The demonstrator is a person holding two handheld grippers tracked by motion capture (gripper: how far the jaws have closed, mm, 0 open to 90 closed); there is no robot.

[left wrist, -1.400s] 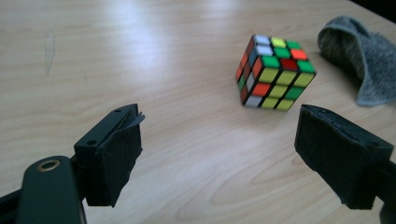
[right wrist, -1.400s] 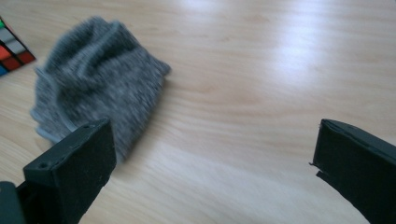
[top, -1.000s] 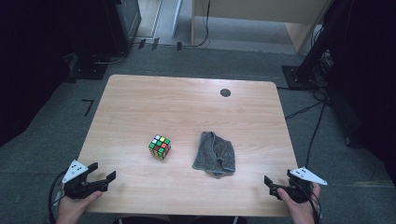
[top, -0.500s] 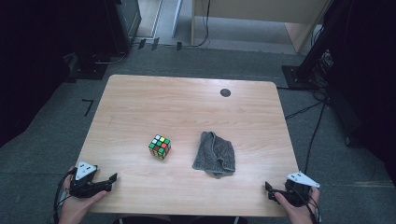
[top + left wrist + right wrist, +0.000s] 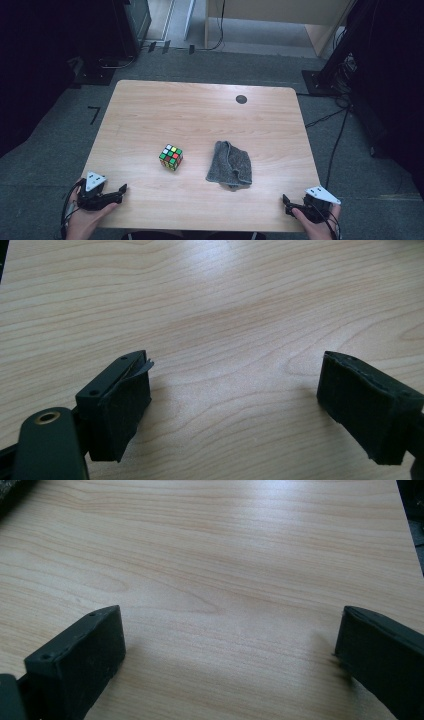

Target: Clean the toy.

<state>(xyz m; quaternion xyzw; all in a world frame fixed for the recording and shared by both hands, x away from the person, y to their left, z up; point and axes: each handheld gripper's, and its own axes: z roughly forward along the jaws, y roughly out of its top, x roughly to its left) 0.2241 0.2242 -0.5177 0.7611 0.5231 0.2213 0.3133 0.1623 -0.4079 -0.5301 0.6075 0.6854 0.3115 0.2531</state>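
Observation:
A colourful puzzle cube (image 5: 171,157) sits near the middle of the wooden table (image 5: 200,115). A folded grey cloth (image 5: 230,164) lies just to its right. My left gripper (image 5: 121,191) rests at the table's front left corner, held by a hand, jaws wide apart over bare wood (image 5: 235,390). My right gripper (image 5: 286,204) rests at the front right corner, also open, with nothing between its pads (image 5: 230,645). A dark edge of the cloth (image 5: 12,495) shows at the top left of the right gripper view.
A small dark round hole (image 5: 241,99) marks the table's far right part. Grey carpet surrounds the table. Black stands and cables (image 5: 330,75) crowd the floor at the right, and dark equipment (image 5: 130,25) stands at the back left.
Both grippers have come down and settled low at the front edge of the table. The cube and cloth have not moved.

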